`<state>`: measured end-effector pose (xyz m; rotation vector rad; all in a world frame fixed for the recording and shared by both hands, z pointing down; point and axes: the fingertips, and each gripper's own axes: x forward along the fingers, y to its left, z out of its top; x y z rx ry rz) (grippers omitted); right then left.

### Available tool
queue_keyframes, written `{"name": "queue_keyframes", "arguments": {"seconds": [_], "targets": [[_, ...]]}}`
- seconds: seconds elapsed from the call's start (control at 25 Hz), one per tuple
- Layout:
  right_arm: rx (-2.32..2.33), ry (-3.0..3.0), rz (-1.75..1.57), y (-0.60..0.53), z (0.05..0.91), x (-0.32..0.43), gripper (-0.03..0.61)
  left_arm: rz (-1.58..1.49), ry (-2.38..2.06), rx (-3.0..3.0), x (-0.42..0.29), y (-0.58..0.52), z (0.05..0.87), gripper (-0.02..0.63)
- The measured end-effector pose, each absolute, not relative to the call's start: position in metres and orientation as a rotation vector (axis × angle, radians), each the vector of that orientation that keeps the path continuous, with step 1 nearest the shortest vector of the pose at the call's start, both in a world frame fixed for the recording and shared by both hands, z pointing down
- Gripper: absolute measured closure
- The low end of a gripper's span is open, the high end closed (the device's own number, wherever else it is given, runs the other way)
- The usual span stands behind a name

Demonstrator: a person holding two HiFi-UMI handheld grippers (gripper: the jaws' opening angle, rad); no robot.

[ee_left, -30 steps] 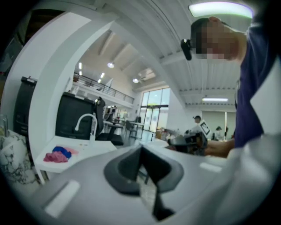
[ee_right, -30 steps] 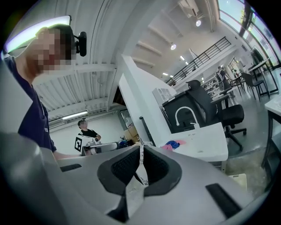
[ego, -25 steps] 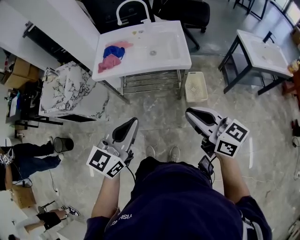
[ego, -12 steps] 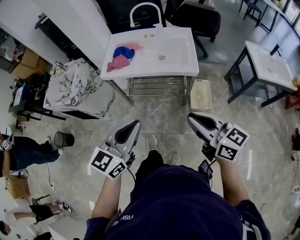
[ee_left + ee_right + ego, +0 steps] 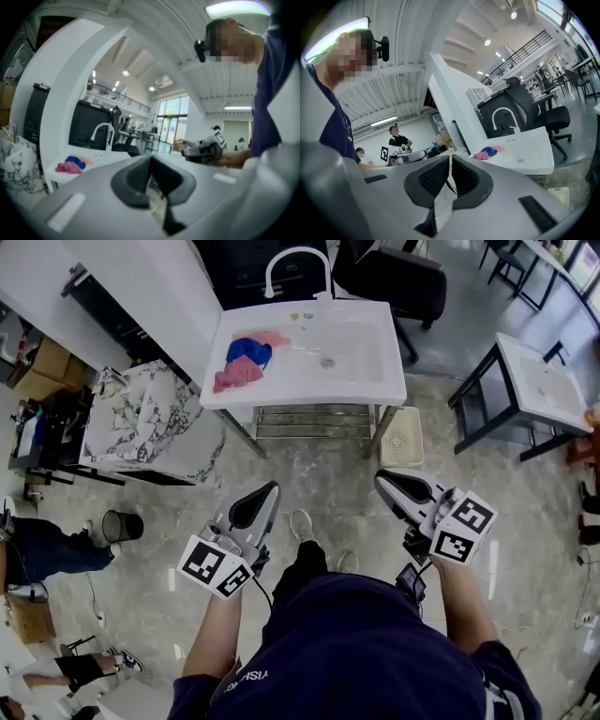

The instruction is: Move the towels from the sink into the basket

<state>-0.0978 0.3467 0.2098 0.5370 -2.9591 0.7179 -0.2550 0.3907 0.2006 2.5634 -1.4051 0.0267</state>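
Grey marbled floor (image 5: 319, 474) spreads under the person, with a white rectangular sink on a metal frame (image 5: 375, 381) well ahead of both tools. The left gripper (image 5: 267, 491) has its jaws pressed together with nothing between them, and the right gripper (image 5: 382, 482) is closed and empty as well. A crumpled pink towel (image 5: 236, 376) and a blue towel (image 5: 247, 351) lie touching each other at the sink's left end, far in front of the left gripper and slightly to its left. A cream perforated plastic basket (image 5: 401, 437) stands on the floor ahead of the right gripper, just beside the sink's right front leg. Compared with a second ago, the sink and basket sit closer to both grippers, one white shoe (image 5: 300, 523) has stepped ahead of the other, and the jaws remain closed.
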Motion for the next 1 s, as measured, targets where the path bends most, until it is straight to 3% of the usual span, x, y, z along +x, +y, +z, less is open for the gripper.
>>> {"name": "queue_keyframes", "arguments": {"seconds": [0.6,1.0], "targets": [[0.663,-2.930,0.726,0.232,0.213,-0.213,0.568,0.023,-1.283,2.622,-0.362,0.263,0.212,0.611],[0.756,-2.929,0.725,0.182,0.208,-0.250,0.569,0.022,-1.240,2.668,-0.405,0.205,0.205,0.612]]}}
